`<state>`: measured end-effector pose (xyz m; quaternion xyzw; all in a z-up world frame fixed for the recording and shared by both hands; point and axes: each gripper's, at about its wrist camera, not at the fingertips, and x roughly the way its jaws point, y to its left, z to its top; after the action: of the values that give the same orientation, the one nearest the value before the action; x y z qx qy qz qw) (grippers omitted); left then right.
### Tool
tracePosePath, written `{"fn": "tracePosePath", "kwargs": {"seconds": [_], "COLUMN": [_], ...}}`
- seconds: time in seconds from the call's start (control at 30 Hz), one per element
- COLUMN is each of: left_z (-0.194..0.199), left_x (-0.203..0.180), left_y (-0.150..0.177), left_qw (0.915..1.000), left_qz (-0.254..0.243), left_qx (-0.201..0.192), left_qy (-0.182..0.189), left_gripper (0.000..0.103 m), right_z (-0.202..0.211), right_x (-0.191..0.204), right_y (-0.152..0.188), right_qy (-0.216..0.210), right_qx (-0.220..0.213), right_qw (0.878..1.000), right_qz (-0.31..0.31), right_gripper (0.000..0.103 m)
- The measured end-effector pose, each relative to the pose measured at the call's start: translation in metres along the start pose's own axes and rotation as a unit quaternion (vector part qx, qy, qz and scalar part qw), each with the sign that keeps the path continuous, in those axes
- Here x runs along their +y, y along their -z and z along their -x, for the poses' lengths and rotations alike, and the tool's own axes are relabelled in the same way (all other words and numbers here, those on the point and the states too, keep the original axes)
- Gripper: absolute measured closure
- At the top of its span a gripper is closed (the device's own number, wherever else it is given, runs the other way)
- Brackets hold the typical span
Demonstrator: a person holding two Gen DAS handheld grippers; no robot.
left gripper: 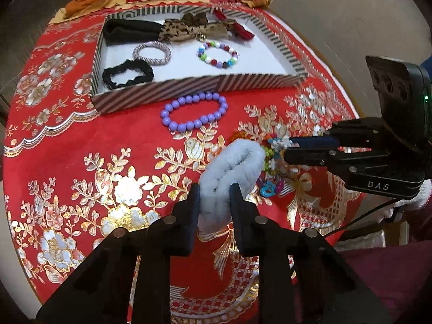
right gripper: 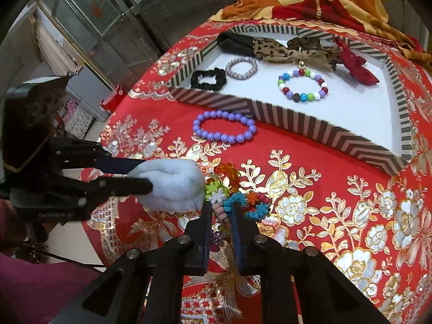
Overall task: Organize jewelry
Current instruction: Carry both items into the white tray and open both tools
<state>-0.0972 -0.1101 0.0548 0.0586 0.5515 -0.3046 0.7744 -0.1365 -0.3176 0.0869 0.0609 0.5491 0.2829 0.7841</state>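
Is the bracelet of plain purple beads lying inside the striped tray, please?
No, the bracelet of plain purple beads lies on the red tablecloth, just outside the striped tray.

right hand-held gripper (right gripper: 220, 205) pinching small colourful hair ties (right gripper: 237, 198); left hand-held gripper (right gripper: 140, 176) clamping white scrunchie (right gripper: 175, 185)

Even indoor light falls on my view; the gold embroidery of the tablecloth (left gripper: 135, 183) glints. Both fisheye views bow hard and go black at the corners. Colours look saturated, edges slightly soft.
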Motion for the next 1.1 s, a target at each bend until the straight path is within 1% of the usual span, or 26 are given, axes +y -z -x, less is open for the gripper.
{"fn": "tracePosePath", "kwargs": {"seconds": [0.13,0.43,0.9,1.1], "left_z": [0.002,0.004,0.015,0.023], "left_x": [-0.003,-0.008,-0.004,0.0], "left_y": [0.001,-0.001,-0.001,-0.004], "left_qw": [0.9999,0.9996,0.9995,0.9993], "left_qz": [-0.006,-0.011,-0.003,0.002], "left_qx": [-0.004,-0.006,-0.018,-0.029], "left_qy": [-0.007,-0.024,-0.027,-0.025], "left_gripper": [0.086,0.087,0.087,0.087], "right_z": [0.006,0.029,0.05,0.062], "right_x": [-0.004,-0.002,-0.002,-0.011], "right_y": [0.0,-0.004,-0.009,-0.014], "right_qy": [-0.005,-0.014,-0.014,-0.029], "right_qx": [-0.003,-0.027,-0.047,-0.061], "right_qw": [1.0,0.999,0.999,0.997], "right_qz": [-0.011,-0.017,-0.02,-0.041], "right_gripper": [0.09,0.09,0.09,0.09]}}
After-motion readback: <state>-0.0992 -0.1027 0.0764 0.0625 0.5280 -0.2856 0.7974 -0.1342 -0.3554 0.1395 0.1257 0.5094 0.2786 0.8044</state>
